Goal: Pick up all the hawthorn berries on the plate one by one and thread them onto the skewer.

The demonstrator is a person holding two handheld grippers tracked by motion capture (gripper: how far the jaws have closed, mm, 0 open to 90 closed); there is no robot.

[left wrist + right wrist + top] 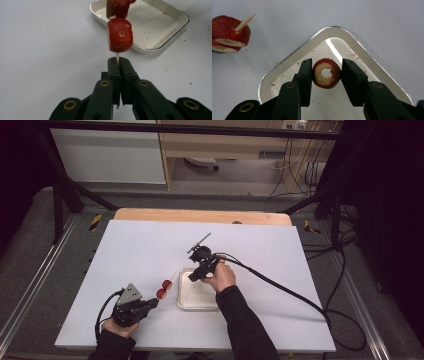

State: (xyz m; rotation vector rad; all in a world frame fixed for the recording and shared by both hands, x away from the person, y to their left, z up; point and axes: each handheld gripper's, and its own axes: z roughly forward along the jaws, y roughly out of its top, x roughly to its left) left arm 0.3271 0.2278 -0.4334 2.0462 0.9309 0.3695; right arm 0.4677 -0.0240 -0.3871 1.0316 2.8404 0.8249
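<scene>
Above the tray (186, 301), the right gripper (326, 75) angles downward, its jaws pinching a cored fruit slice (326, 73). Near the bench's front-left corner, the left gripper (119, 62) lies low and level, clamped shut on the skewer (117, 56) carrying two slices (164, 289).

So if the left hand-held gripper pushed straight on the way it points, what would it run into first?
Probably the white tray. The left hand-held gripper, shut on the skewer with two red fruit pieces, points at the tray's near rim; the skewered fruit would likely touch it first.
</scene>
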